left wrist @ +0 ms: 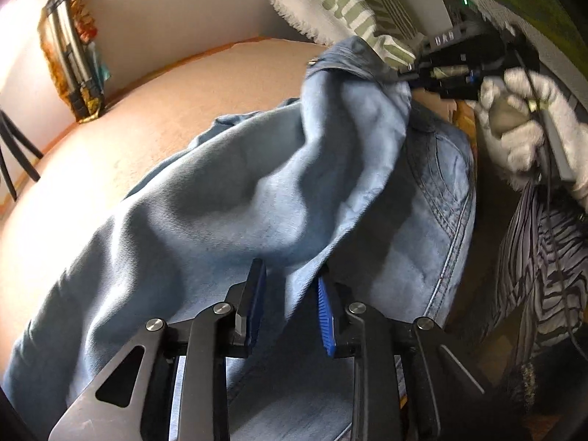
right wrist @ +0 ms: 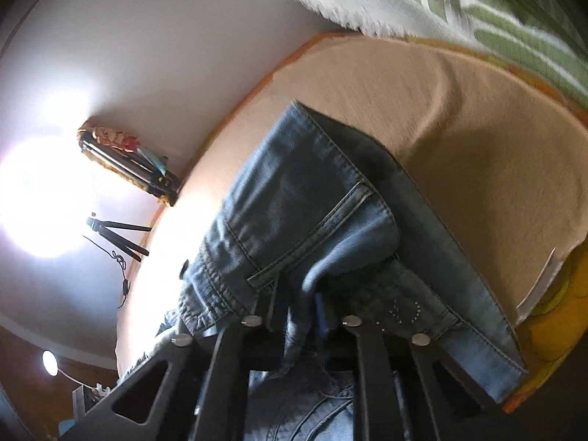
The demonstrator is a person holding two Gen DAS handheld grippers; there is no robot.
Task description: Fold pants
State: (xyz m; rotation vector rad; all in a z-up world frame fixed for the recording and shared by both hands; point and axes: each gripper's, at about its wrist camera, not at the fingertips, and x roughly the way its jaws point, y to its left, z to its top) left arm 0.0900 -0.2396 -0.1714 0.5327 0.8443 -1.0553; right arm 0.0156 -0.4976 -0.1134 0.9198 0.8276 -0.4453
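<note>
My left gripper (left wrist: pixel 290 305) has its blue-padded fingers (left wrist: pixel 326 316) spread apart, and a hanging fold of the jeans (left wrist: pixel 228 202) drops down between them; the cloth brushes the pads but I would not call it pinched. My right gripper (right wrist: pixel 297 316) is buried in denim near the waistband (right wrist: pixel 279 169), with fabric bunched between and over the fingers, so from its own camera I cannot say for sure how tightly they meet; from the left camera it looks clamped on the top edge of the jeans, lifting it off the bed. To do this step well, I judge I should close the left fingers squarely on the fold before pulling, so both corners rise together and the cloth hangs flat instead of twisting, then lay it over evenly. The jeans lie mostly across the peach bedspread (left wrist: pixel 121 117), with the upper part raised between my two tools. My gloved right hand (left wrist: pixel 522 121) grips the handle at the far side. Beyond the jeans sits a green-striped pillow (left wrist: pixel 349 3) near the wall, a striped garment (left wrist: pixel 544 257) hangs off to the right, and a tripod (right wrist: pixel 117 235) stands past the bed's edge.
</note>
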